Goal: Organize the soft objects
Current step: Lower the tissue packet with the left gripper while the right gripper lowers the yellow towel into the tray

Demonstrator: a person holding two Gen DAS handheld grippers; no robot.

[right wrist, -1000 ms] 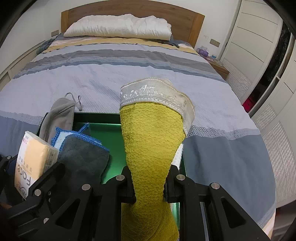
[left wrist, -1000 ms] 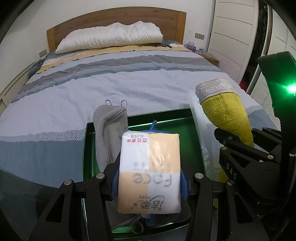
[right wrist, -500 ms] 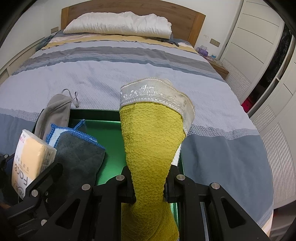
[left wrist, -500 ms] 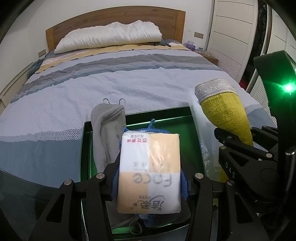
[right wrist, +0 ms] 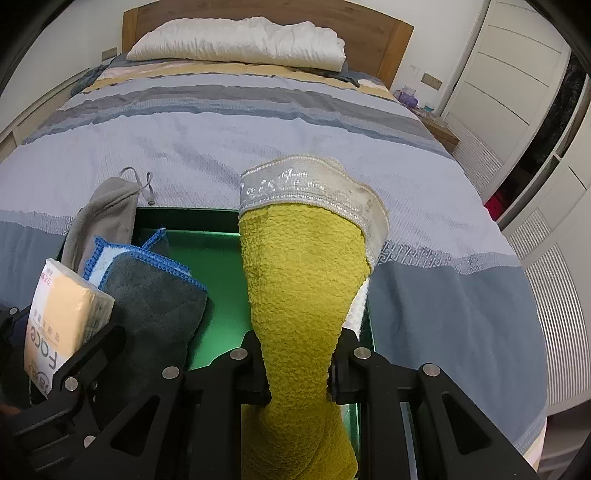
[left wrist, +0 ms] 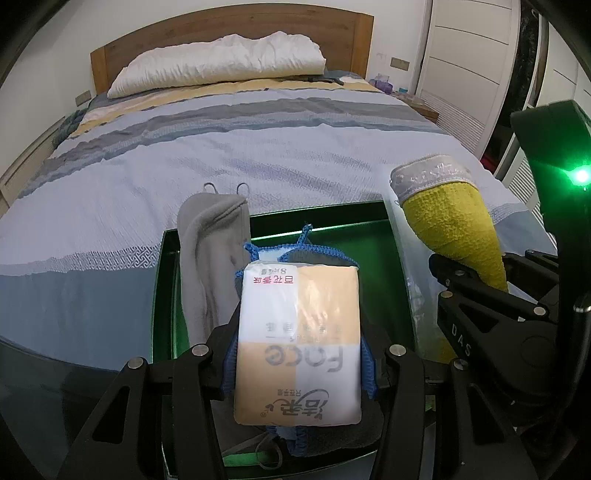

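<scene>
The left gripper (left wrist: 299, 354) has its jaws pinching a tissue pack (left wrist: 298, 339) by its two long sides, the printed face (orange and white panels) turned up toward the camera. The pack hangs over a green tray (left wrist: 369, 236) that sits on the striped bed (left wrist: 221, 155). In the tray, under the pack, lies a dark grey cloth with blue stitched edging (right wrist: 155, 295), and along the tray's left side a light grey fleece pouch (left wrist: 207, 258) pokes out over the far rim. The right gripper (right wrist: 299, 369) has its jaws pressed onto a yellow towel (right wrist: 303, 295), rolled lengthwise with a silvery-white band at its far end, held above the right half of the tray. A white pillow (left wrist: 221, 59) lies against the wooden headboard (left wrist: 236, 26).
</scene>
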